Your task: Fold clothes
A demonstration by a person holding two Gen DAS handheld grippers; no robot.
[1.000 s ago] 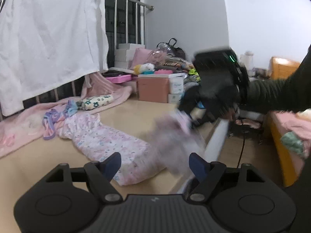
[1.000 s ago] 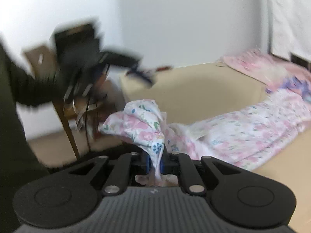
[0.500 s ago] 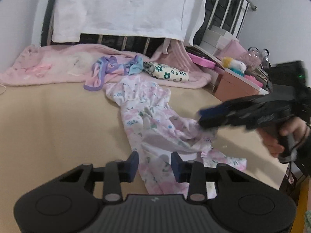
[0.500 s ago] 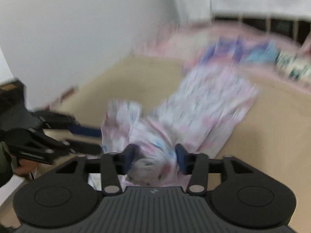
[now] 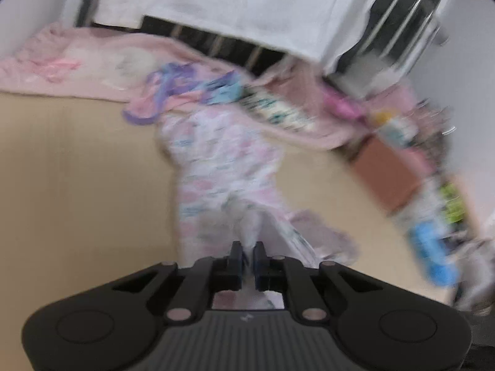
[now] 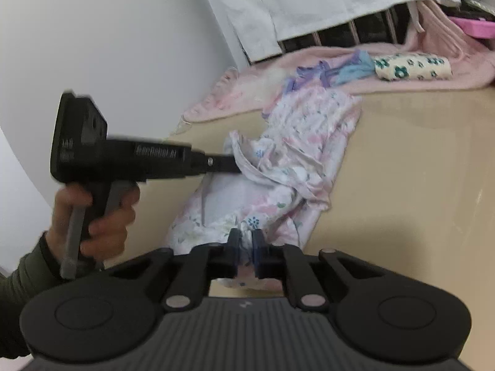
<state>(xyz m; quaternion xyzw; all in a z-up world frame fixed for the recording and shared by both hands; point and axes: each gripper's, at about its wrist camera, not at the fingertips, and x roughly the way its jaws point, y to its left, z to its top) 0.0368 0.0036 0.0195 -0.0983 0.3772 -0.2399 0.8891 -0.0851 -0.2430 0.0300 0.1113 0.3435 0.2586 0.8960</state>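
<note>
A pink and white floral garment (image 5: 225,167) lies stretched over the tan surface (image 5: 77,179), blurred in the left wrist view. My left gripper (image 5: 247,249) is shut on a fold of it at its near end. In the right wrist view the garment (image 6: 297,154) lies crumpled, and my right gripper (image 6: 246,236) is shut on its near edge. The left gripper also shows there from the side (image 6: 236,167), pinching a raised fold.
A pink blanket (image 6: 402,71) lies along the back with a purple and blue garment (image 6: 334,71) and a floral roll (image 6: 411,68) on it. A white sheet (image 6: 309,3) hangs over a metal rail. Boxes and clutter (image 5: 399,167) stand at the right.
My left gripper has closed on a fold of the floral garment. My right gripper has closed on its near edge. Both views have swung towards the rail.
</note>
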